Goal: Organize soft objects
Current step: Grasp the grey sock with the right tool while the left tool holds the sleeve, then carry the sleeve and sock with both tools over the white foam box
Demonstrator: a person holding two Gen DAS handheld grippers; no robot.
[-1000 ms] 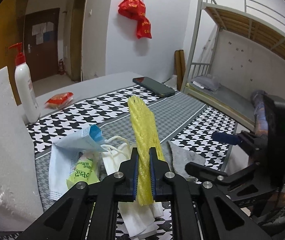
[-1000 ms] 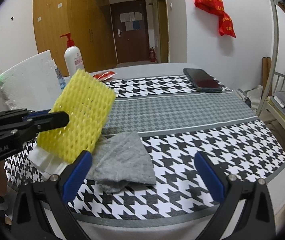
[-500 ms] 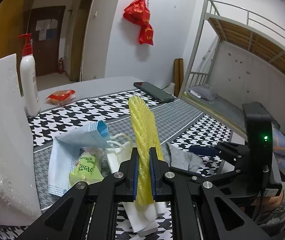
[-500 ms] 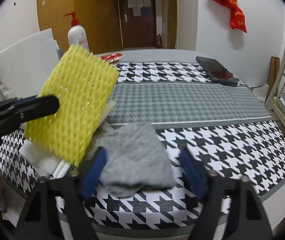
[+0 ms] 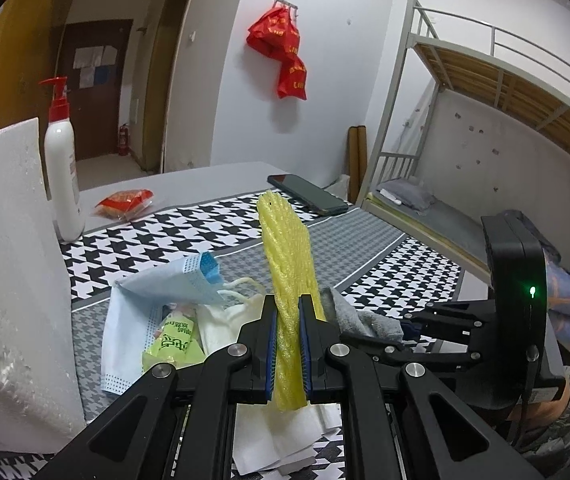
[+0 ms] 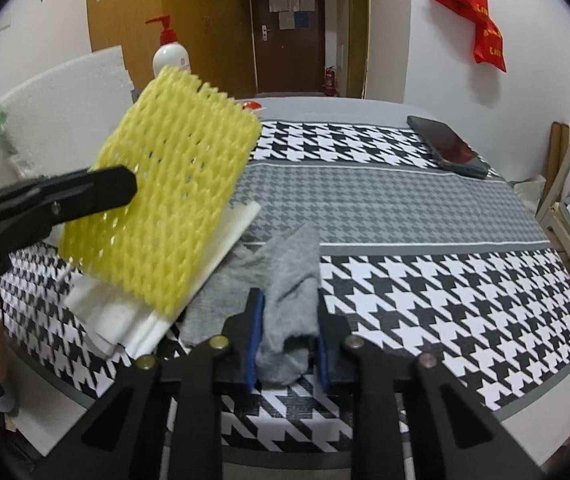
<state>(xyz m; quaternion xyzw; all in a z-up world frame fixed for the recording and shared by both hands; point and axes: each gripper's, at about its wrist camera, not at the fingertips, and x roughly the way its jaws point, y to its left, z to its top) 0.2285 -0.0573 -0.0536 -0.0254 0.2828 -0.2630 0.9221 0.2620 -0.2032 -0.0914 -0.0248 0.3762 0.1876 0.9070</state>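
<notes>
My left gripper (image 5: 287, 312) is shut on a yellow foam net sleeve (image 5: 287, 264) and holds it up above the table; the sleeve shows flat-on in the right wrist view (image 6: 169, 208). My right gripper (image 6: 287, 304) is closed around the near fold of a grey cloth (image 6: 289, 272) that lies on the houndstooth tablecloth (image 6: 425, 280). The cloth also shows in the left wrist view (image 5: 359, 316), with the right gripper (image 5: 409, 320) on it. A white foam sheet (image 6: 141, 316) lies under the sleeve.
Blue face masks (image 5: 153, 300), a green packet (image 5: 171, 346) and a white mask (image 5: 225, 316) lie at the left. A white foam block (image 5: 9, 264), a pump bottle (image 5: 61, 168), a red snack pack (image 5: 125, 202) and a phone (image 6: 447, 146) stand around the table.
My right gripper has moved forward and down onto the grey cloth and closed from wide open. My left gripper has kept hold of the yellow sleeve and risen slightly.
</notes>
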